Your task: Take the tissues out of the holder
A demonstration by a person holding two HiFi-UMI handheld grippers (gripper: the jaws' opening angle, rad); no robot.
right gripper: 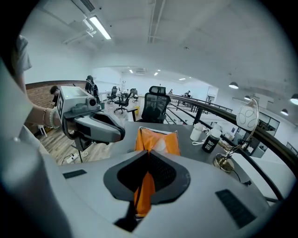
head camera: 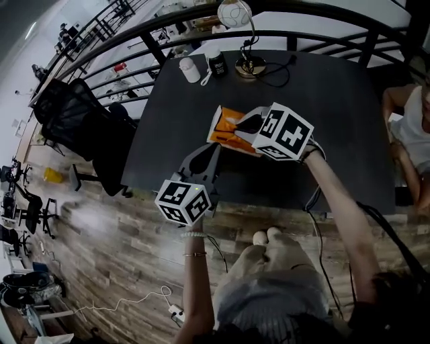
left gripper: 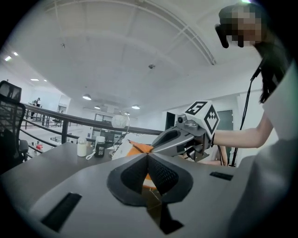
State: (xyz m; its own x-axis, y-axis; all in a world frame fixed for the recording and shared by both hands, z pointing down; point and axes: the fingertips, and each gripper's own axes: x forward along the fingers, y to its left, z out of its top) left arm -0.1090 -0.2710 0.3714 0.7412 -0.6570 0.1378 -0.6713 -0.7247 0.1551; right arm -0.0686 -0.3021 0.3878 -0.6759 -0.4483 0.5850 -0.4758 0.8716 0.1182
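Closest to you, your left gripper (head camera: 211, 151) sits at the near edge of the holder (head camera: 227, 126) with its jaws together. Orange shows through the gap behind the tips in the left gripper view, but you can't tell from these pictures whether it is pinching the holder or only resting against it.

The holder is an orange soft pack lying flat on the dark table (head camera: 336, 101), tilted a little. Your right gripper (head camera: 240, 125) comes in from its far-right side and is clamped on a fold of the orange material, which runs down between the pads in the right gripper view.

A pale patch in the holder's opening is probably the tissues (right gripper: 160, 144), so they look to be inside. No tissue lies loose on the table beside the holder, so I'd judge the task barely begun. You have a grip on the holder, and the drawing out is all to come.

Beyond the holder, near the table's far edge, stand a white bottle (head camera: 189, 70) and a dark jar (head camera: 216, 62), both capped, contents not visible. Just beside them is a lamp (head camera: 236, 15). A black chair (head camera: 74, 114) stands well to the holder's left, off the table. Another person (head camera: 410, 127) sits well to its right.
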